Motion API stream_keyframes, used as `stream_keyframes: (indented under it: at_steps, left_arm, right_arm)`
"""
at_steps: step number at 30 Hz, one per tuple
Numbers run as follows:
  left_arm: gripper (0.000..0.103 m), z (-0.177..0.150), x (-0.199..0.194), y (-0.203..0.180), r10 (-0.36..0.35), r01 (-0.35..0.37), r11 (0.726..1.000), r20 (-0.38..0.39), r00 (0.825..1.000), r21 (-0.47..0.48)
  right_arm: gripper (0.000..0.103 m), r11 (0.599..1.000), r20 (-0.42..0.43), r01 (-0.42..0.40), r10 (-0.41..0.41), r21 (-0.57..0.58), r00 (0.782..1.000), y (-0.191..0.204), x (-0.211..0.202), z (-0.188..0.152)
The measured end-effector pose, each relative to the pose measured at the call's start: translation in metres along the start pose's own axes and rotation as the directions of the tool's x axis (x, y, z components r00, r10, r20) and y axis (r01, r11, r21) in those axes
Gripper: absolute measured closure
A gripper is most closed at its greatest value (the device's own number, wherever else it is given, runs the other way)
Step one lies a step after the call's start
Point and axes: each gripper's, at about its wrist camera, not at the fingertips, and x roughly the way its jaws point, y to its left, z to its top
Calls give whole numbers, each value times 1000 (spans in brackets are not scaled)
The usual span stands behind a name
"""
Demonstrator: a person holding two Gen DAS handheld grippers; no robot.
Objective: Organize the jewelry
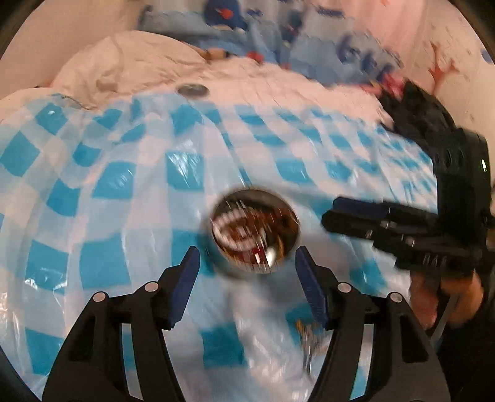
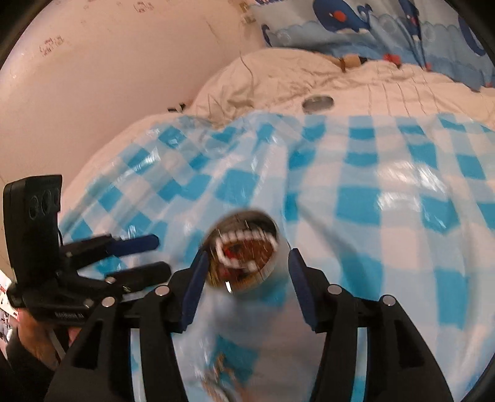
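We see a bed (image 1: 278, 83) draped in a blue-checked plastic sheet (image 1: 123, 185). A round tin (image 1: 255, 230) of jewelry sits mid-frame on it, its lid (image 1: 192, 90) lying well apart toward the top. Our left tongs (image 1: 247, 287) gape wide below the tin; our right tongs (image 2: 246, 286) are wide too, nearly flanking it.

Blue-checked plastic sheet (image 2: 371, 191) over white duvet (image 2: 278, 77), whale-print pillow (image 2: 355, 21), pink wall (image 2: 123, 62)
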Motion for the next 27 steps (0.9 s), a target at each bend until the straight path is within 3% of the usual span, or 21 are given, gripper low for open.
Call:
stream_keyframes:
  at_steps: [5, 8, 11, 13, 14, 16, 20, 27]
  left_arm:
    - [42, -37, 18, -43, -32, 66, 975, -159, 987, 213]
    - [42, -57, 35, -67, 16, 60, 946, -230, 973, 320]
    - [43, -69, 50, -77, 58, 43, 933, -268, 962, 357]
    - [66, -75, 51, -83, 35, 72, 926, -273, 962, 370]
    - [86, -75, 50, -86, 18, 94, 921, -283, 959, 378]
    - [100, -77, 48, -88, 48, 72, 909, -274, 961, 410]
    - [101, -71, 32, -74, 6, 97, 917, -258, 966, 387]
    - [101, -41, -19, -16, -19, 39, 976, -95, 995, 212]
  right_arm:
    - [48, 988, -180, 48, -74, -149, 981, 18, -7, -57]
    - [48, 973, -225, 74, -124, -220, 966, 28, -3, -84]
    - [48, 956, -222, 112, -175, -272, 959, 34, -1, -97]
    - [48, 953, -206, 135, -194, -272, 959, 32, -2, -96]
    - [48, 954, -195, 146, -201, -264, 960, 30, -3, -94]
    - [48, 961, -179, 165, -207, -224, 962, 21, -5, -90]
    - [48, 957, -178, 183, -224, -223, 958, 19, -3, -90]
    - [49, 924, -189, 148, -225, -352, 956, 49, 15, -104]
